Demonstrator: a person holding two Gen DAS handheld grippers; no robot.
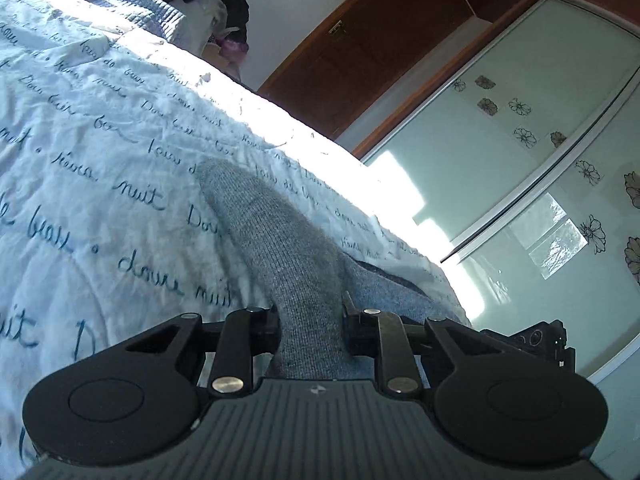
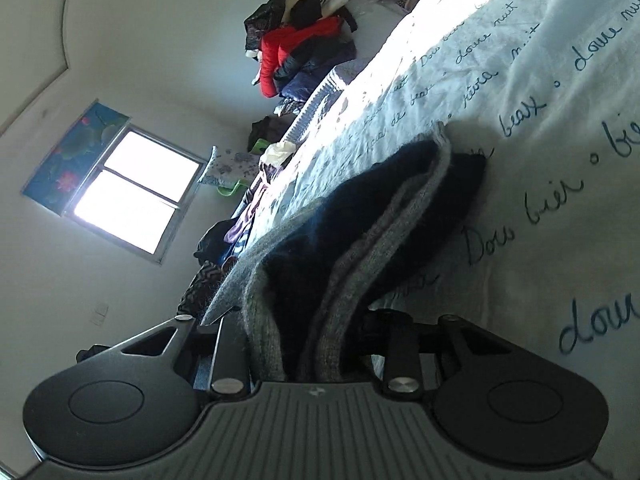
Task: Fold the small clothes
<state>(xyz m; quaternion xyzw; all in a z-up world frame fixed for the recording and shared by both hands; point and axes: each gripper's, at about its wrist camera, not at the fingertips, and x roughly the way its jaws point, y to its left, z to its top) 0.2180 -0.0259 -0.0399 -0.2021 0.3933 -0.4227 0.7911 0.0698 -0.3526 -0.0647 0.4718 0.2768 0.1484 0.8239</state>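
grey knit sock (image 1: 280, 248) clamped between the fingers of the left gripper (image 1: 311, 320), jaws closed on its near end, toe stretched away over the duvet (image 1: 100, 140). white duvet cover printed with blue handwriting, sunlit band along its far edge. right of the sock, a second blue-grey knit piece (image 1: 384, 292) flat on the duvet, touching the sock near the gripper. beyond the duvet's edge, pale green sliding wardrobe doors (image 1: 520, 160) with flower decals, and a brown wooden door (image 1: 360, 52) beside them. past the duvet's far end, a grey quilted pillow (image 1: 132, 8).

from the right wrist view: grey sock (image 2: 360, 264) with dark navy part, bunched and folded, pinched in the right gripper (image 2: 304, 344), jaws closed on the layered fabric. far end of the sock resting on the duvet (image 2: 540, 160). cannot tell whether same sock as in the left gripper. beyond the duvet's far edge, heap of clothes (image 2: 304, 48) with a red jacket (image 2: 280, 52) on top, more garments strung along the duvet's side, a bright window (image 2: 132, 188) on the wall with a floral blind (image 2: 72, 148) rolled above it.
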